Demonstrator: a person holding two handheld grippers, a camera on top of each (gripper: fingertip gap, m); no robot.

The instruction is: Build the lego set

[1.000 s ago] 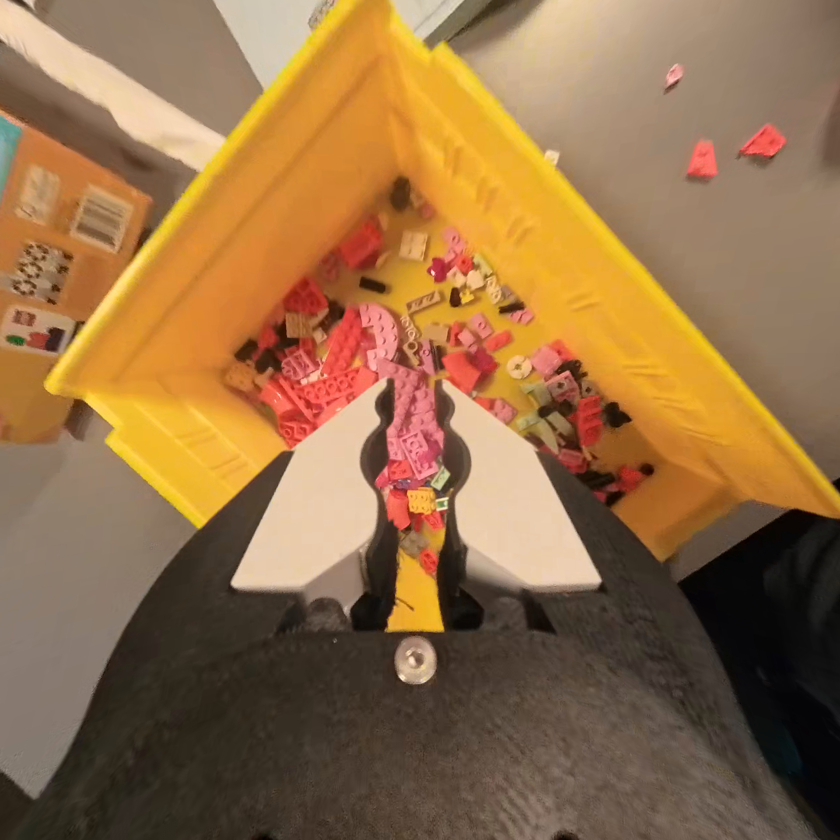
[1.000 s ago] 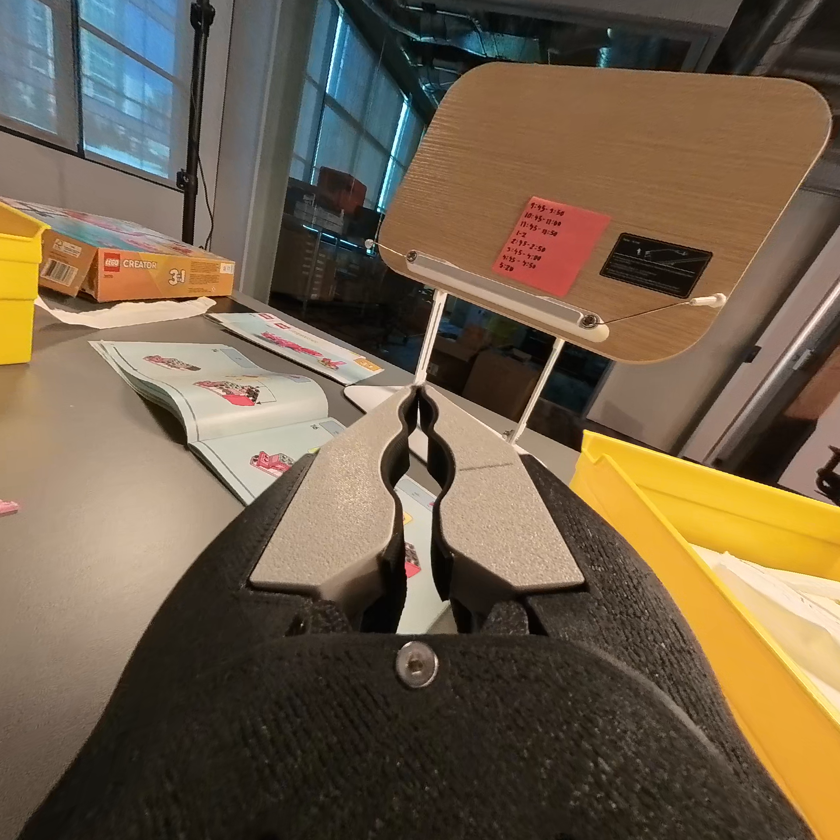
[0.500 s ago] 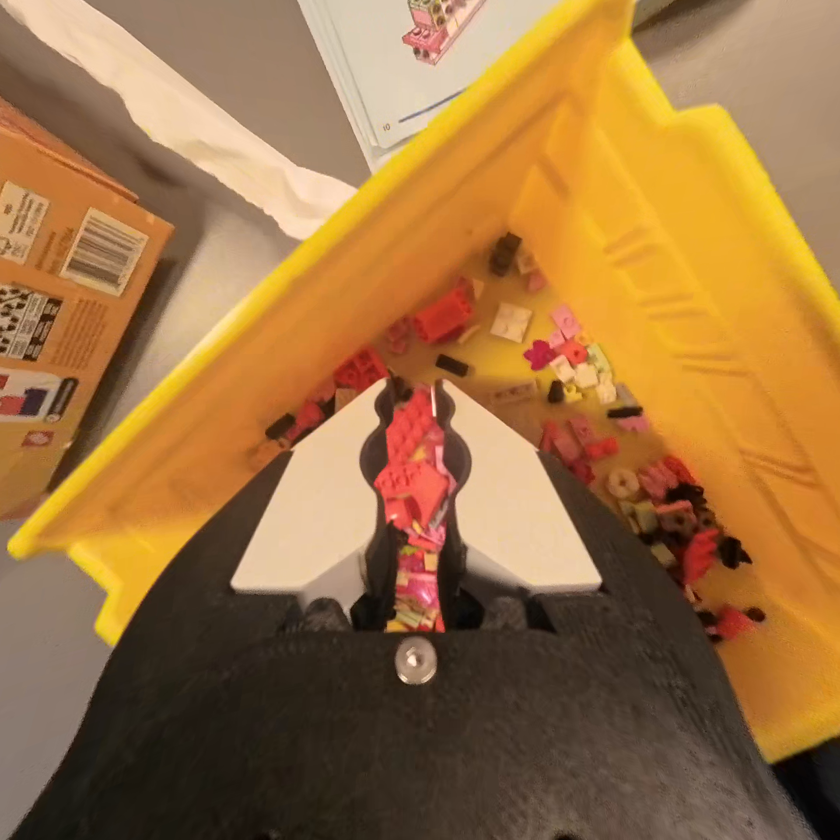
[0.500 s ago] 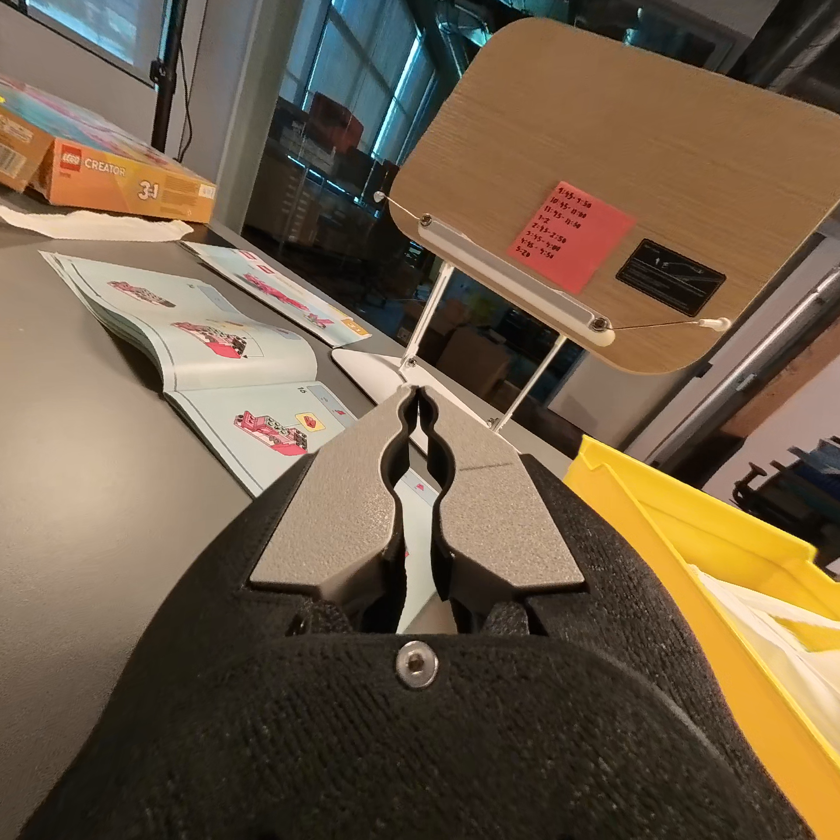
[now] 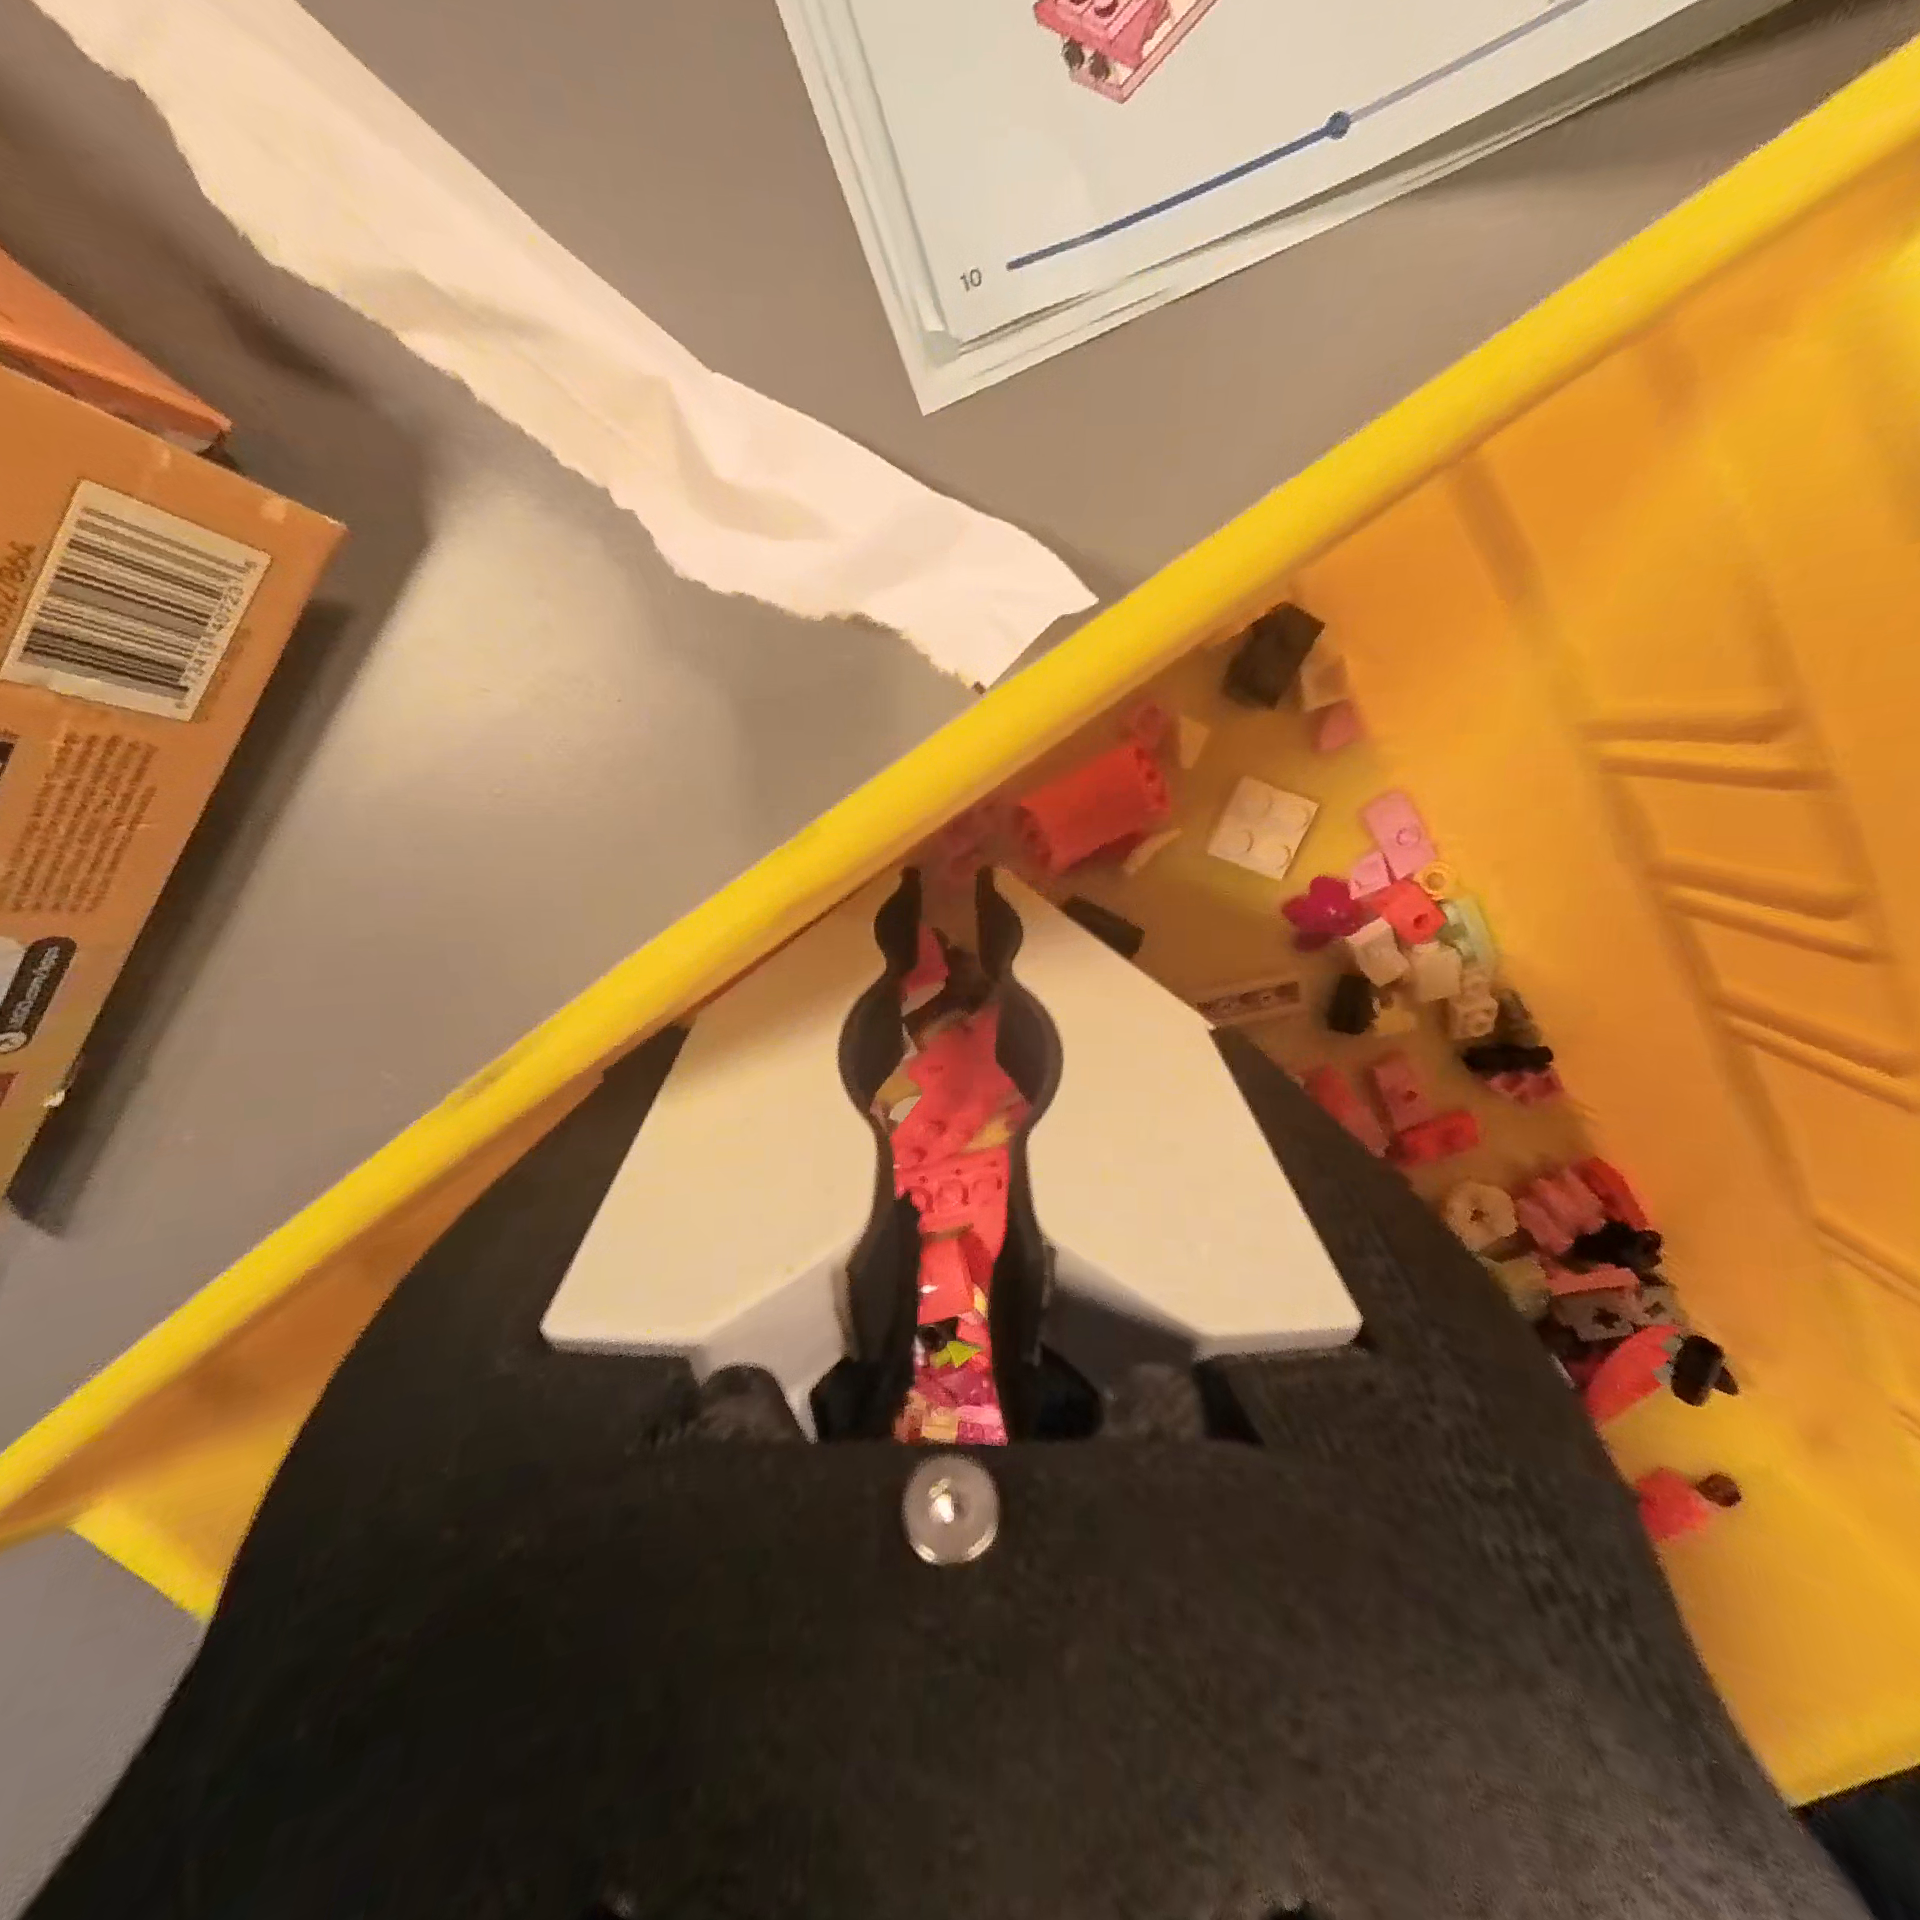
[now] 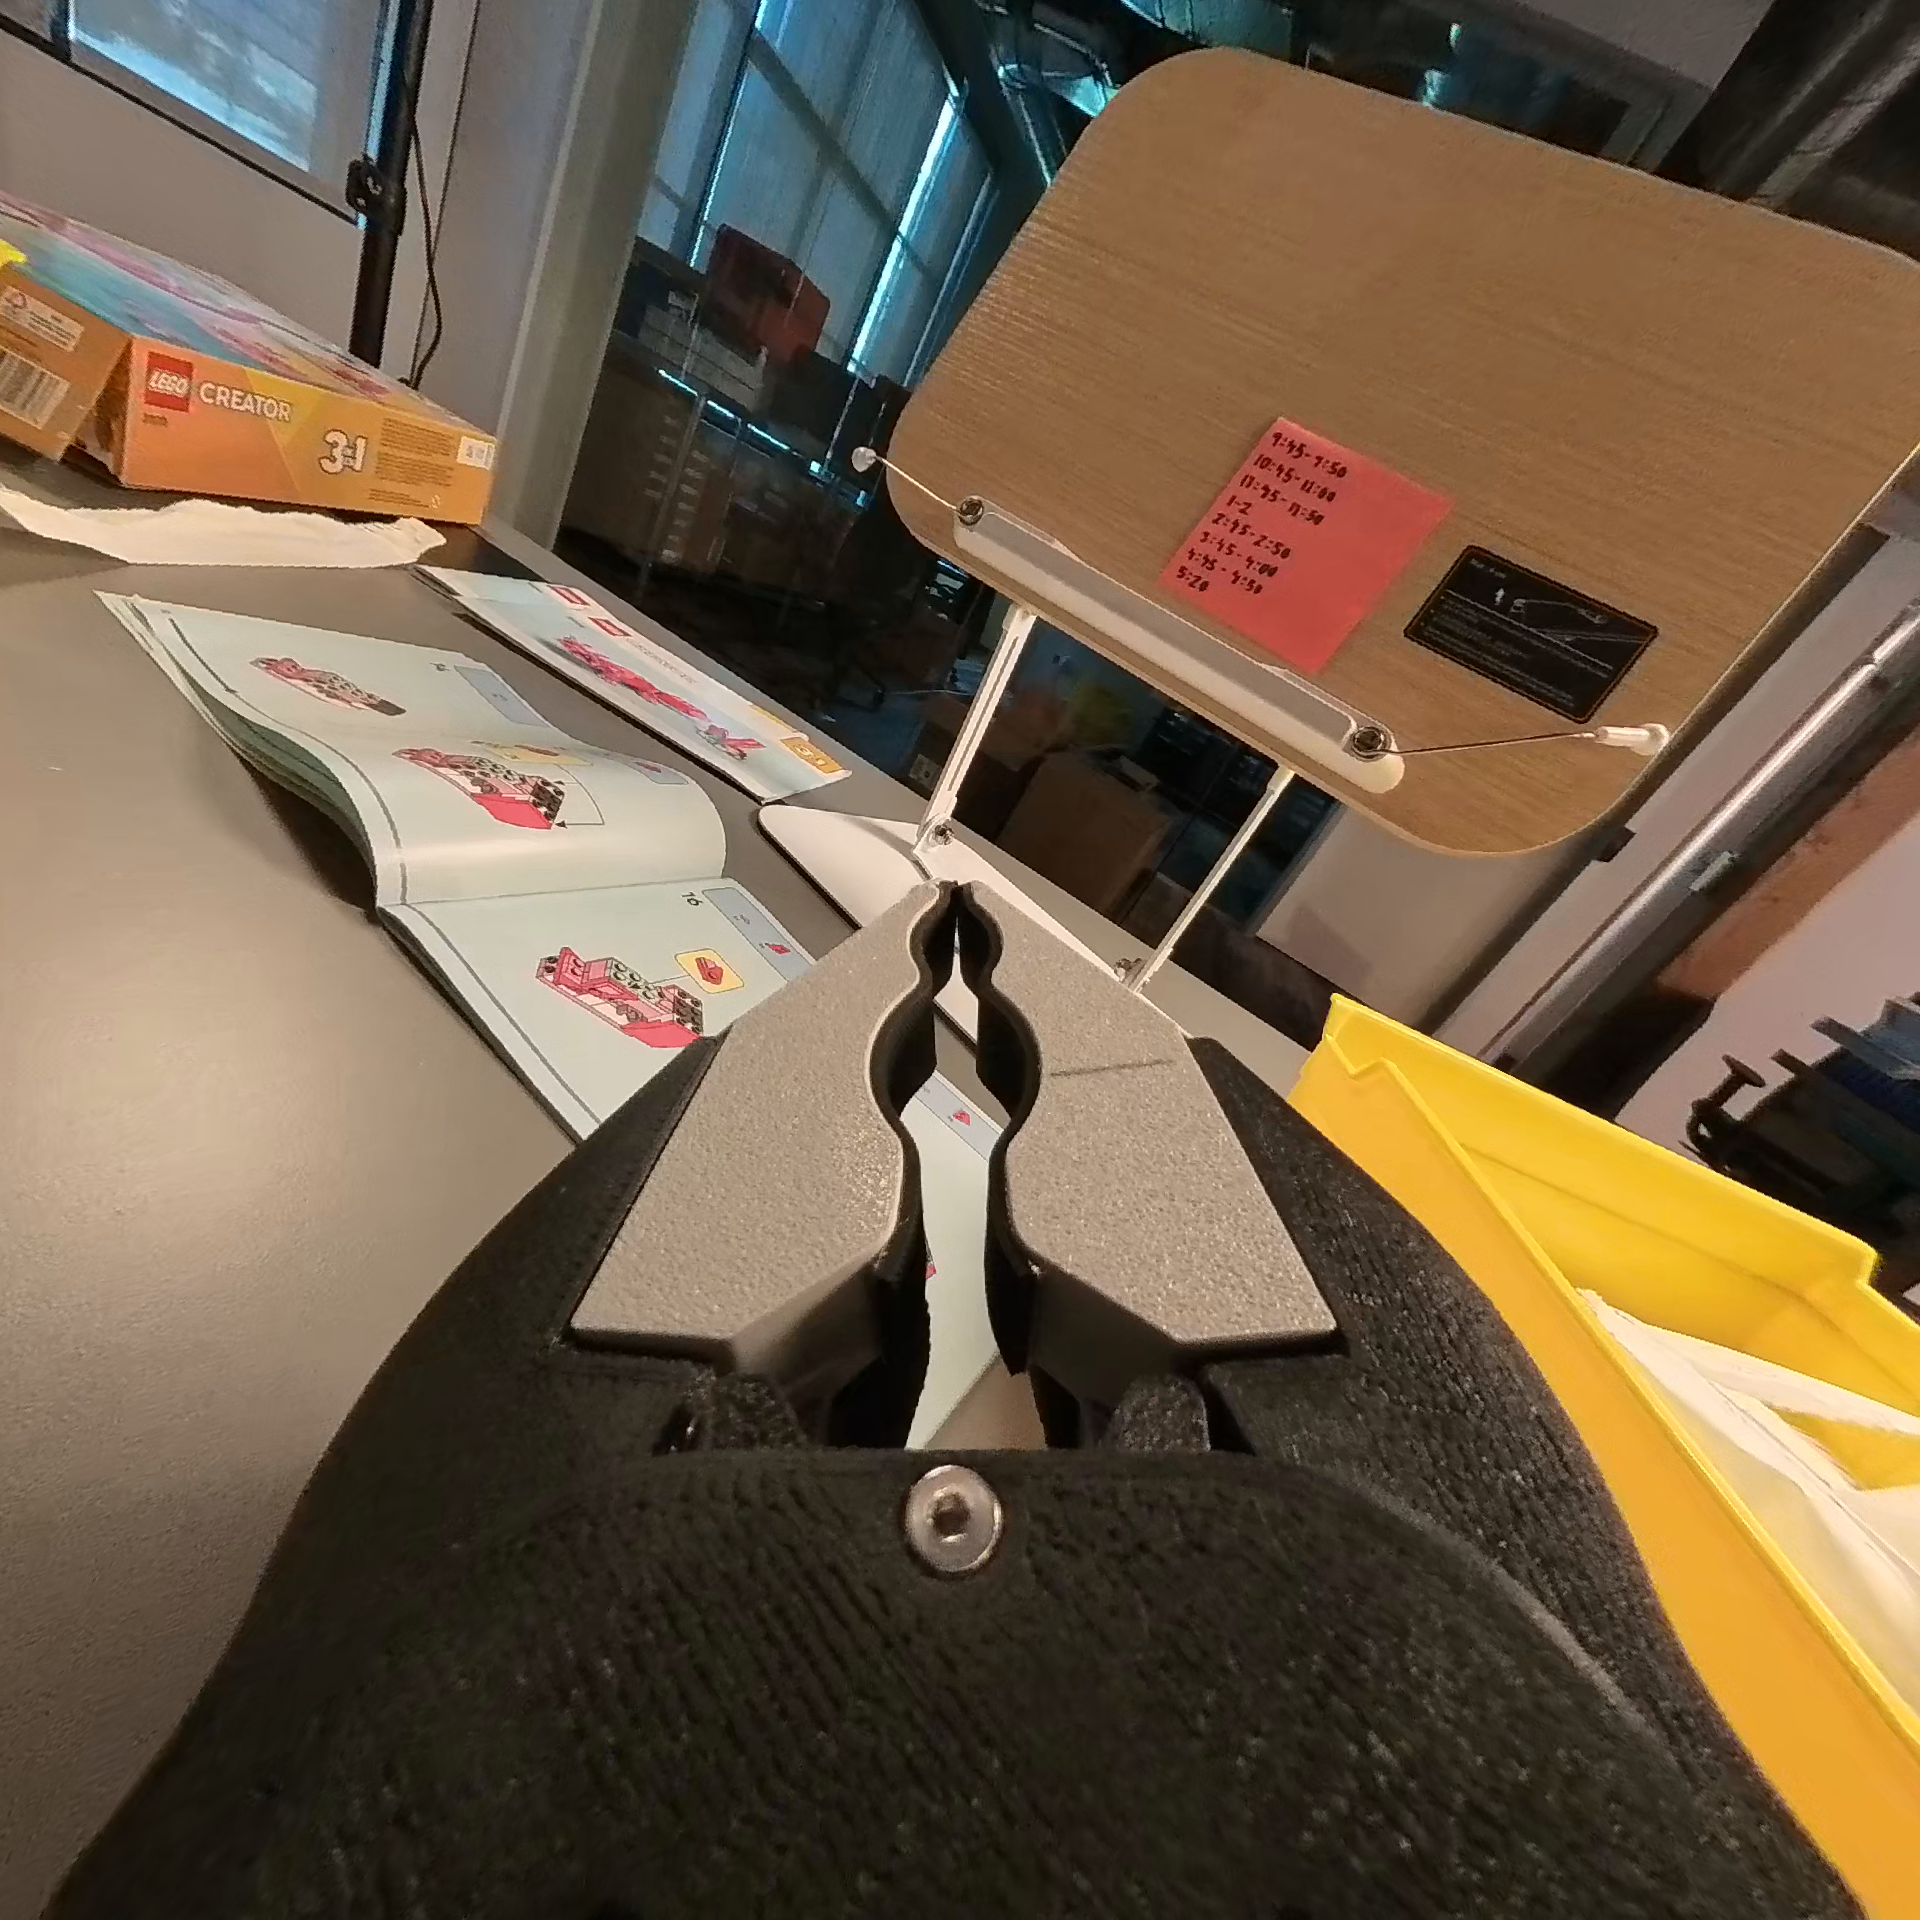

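The left gripper (image 5: pixel 948 894) dips into the yellow bin (image 5: pixel 1714 644) just inside its near wall, jaws slightly apart over red and pink bricks (image 5: pixel 951 1153); whether its tips pinch one is hard to tell, as the rim crosses them. The bin's long axis runs diagonally, lower left to upper right, its far end cut off. The right gripper (image 6: pixel 951 889), pressed together on nothing, points past an open booklet (image 6: pixel 468 821) toward a wooden stand (image 6: pixel 1455 416).

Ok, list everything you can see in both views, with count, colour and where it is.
bin: one, yellow, under left gripper, holds bricks
bricks: many, red, pink, white, black, bin floor
second bin: one, yellow, right, holds white paper
booklets: two, pale blue, on table
box: one, orange, far left
paper towel: one, white, beside box
book stand: one, wooden, holds red note
table: one, grey
left gripper: slightly open, over bricks
right gripper: shut, empty
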